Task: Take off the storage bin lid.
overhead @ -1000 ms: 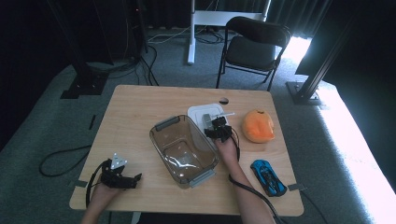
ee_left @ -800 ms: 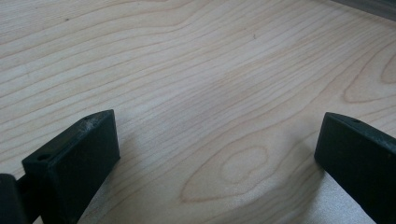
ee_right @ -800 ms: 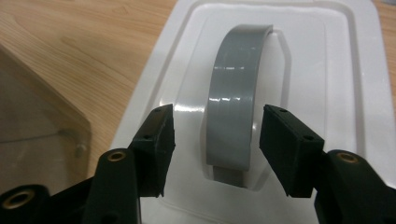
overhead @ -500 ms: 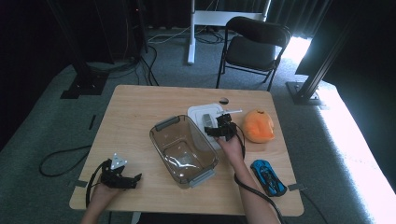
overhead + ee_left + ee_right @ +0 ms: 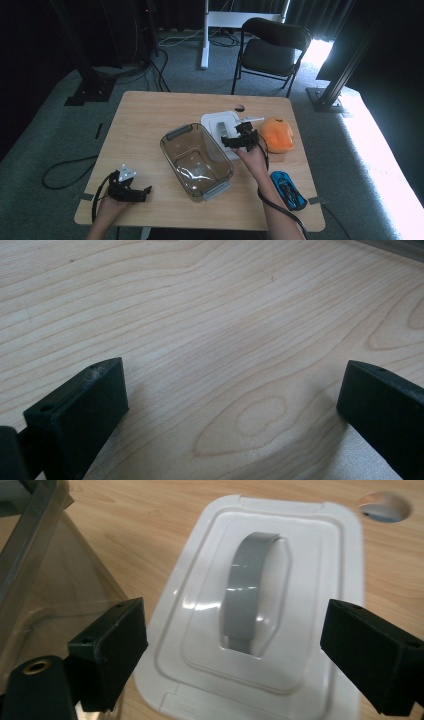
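Observation:
A white lid point(image 5: 216, 124) with a grey handle point(image 5: 252, 592) lies flat on the table, right of a clear plastic bin point(image 5: 197, 162). My right gripper point(image 5: 231, 136) hovers just above the lid's near end. Its jaws have just been opening and now stand wide to either side of the handle point(image 5: 221, 128) without touching it. In the right gripper view the gripper point(image 5: 235, 612) holds nothing and the bin's wall point(image 5: 45, 580) is at the left. My left gripper point(image 5: 144, 192) rests near the table's front left corner, open over bare wood point(image 5: 234, 372).
An orange rounded object point(image 5: 277, 135) sits right of the lid. A blue toy car point(image 5: 289, 190) lies near the front right edge. A cable hole point(image 5: 239, 107) is behind the lid. A folding chair point(image 5: 272, 50) stands beyond the table.
My right gripper has risen slightly off the lid, drifting to the right, and its jaws have spread apart. The left gripper has stayed where it was.

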